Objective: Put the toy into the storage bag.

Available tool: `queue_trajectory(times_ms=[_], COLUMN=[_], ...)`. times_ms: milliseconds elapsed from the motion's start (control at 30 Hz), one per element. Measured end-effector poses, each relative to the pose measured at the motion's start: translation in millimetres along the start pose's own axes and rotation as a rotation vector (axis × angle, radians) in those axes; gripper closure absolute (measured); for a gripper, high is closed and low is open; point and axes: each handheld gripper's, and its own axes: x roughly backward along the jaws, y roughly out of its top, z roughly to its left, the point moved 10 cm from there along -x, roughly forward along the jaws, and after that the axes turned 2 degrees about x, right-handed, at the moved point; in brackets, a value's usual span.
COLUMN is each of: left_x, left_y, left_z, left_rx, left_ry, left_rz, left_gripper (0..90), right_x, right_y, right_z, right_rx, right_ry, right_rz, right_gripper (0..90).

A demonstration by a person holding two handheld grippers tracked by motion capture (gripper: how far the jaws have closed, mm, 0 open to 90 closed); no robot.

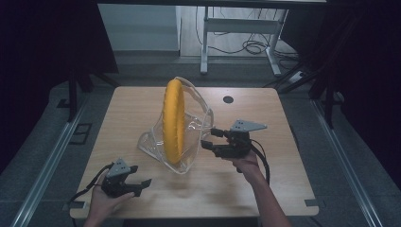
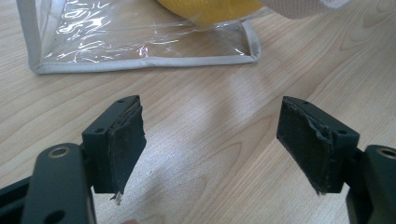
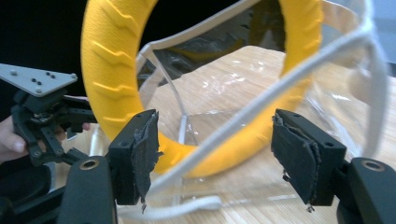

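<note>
A yellow ribbed ring (image 1: 173, 120) stands on edge inside a clear plastic bag (image 1: 196, 127) with pale trim, at the middle of the wooden table (image 1: 265, 189). My right gripper (image 1: 210, 138) is just right of the bag and points left at it. In the right gripper view its jaws (image 3: 215, 158) stand open, with the bag's trim (image 3: 261, 107) and the ring (image 3: 109, 70) close in front of them and nothing pinched. My left gripper (image 1: 142, 186) rests near the front left edge, open and empty (image 2: 210, 144), facing the bag's lower corner (image 2: 140, 42). The right gripper view also catches it farther off (image 3: 42, 121).
A round cable hole (image 1: 228, 100) sits in the tabletop at the back right. Beyond the table stand a white desk frame (image 1: 205, 42) and loose cables on the floor (image 1: 255, 47). Bare wood lies in front of the bag, between both hands.
</note>
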Motion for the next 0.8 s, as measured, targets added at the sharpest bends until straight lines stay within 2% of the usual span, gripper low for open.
queue_trajectory(times_ms=[400, 600, 800], left_x=[0.0, -0.1, -0.6], left_y=[-0.2, -0.3, -0.4], left_z=[-0.1, 0.0, -0.1], left_rx=[0.001, 0.000, 0.000], left_ry=[0.001, 0.002, 0.002], left_rz=[0.001, 0.002, 0.003], left_gripper=[23.2, 23.1, 23.1], right_x=[26.4, 34.0, 36.5], right_y=[-32.5, -54.5, -69.0], right_z=[-14.1, -23.5, -29.3], right_rx=[0.010, 0.005, -0.008], right_ry=[-0.052, -0.087, -0.108], right_rz=[0.003, 0.033, 0.052], right_gripper=[32.8, 33.1, 33.2])
